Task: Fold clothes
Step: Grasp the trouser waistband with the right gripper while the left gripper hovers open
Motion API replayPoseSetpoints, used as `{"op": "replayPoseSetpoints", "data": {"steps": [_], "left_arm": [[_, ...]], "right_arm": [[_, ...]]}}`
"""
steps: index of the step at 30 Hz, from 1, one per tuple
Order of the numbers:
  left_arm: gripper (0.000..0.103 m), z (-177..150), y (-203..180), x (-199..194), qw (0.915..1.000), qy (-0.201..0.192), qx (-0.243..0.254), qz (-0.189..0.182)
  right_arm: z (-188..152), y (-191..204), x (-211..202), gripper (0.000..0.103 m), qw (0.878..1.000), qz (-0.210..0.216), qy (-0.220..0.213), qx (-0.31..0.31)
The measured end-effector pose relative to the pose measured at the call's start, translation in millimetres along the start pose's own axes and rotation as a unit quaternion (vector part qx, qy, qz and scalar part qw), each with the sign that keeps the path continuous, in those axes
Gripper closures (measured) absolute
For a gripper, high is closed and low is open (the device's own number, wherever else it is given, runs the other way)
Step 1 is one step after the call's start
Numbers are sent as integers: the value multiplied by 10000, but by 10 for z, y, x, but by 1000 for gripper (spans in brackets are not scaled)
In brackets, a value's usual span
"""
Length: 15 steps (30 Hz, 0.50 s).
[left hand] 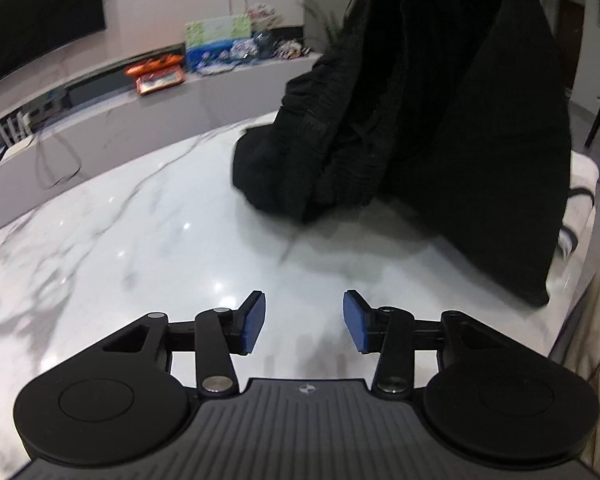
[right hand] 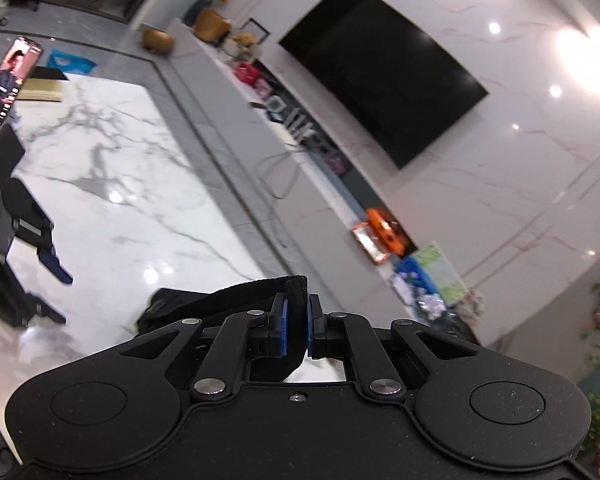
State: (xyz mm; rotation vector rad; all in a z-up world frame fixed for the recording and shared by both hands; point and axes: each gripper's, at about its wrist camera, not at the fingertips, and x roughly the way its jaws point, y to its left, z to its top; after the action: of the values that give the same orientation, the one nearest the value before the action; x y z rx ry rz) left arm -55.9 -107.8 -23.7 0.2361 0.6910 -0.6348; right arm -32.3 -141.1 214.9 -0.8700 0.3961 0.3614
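A black garment (left hand: pixel 440 120) hangs from above at the right of the left wrist view, its lower folds resting on the white marble table (left hand: pixel 140 232). My left gripper (left hand: pixel 304 320) is open and empty, low over the table, short of the garment. In the right wrist view my right gripper (right hand: pixel 296 326) is shut on a ribbed edge of the black garment (right hand: pixel 236 296), held up above the table (right hand: pixel 112 184). The left gripper (right hand: pixel 40 248) shows at the left edge there.
A long grey TV cabinet (left hand: pixel 160 92) with boxes and toys runs behind the table, under a wall-mounted TV (right hand: pixel 384 80). A phone (right hand: pixel 8 80) stands at the table's far end beside a book (right hand: pixel 40 90). A light cloth (left hand: pixel 580 200) lies at the table's right edge.
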Motion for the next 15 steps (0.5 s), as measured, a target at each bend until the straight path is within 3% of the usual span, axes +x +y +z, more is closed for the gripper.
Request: {"op": "replayPoseSetpoints", "data": {"steps": [4, 8, 10, 15], "left_arm": [[61, 113, -219, 245, 9991, -265, -295, -178], [61, 223, -340, 481, 9971, -482, -588, 56], [62, 304, -343, 645, 9931, -606, -1001, -21], [70, 465, -335, 960, 9888, -553, -1382, 147]], "right_arm": [[-62, -252, -128, 97, 9996, -272, 18, 124], [-142, -386, -184, 97, 9993, -314, 66, 168], [-188, -437, -198, 97, 9992, -345, 75, 184], [-304, -588, -219, 97, 9983, -475, 60, 341]]}}
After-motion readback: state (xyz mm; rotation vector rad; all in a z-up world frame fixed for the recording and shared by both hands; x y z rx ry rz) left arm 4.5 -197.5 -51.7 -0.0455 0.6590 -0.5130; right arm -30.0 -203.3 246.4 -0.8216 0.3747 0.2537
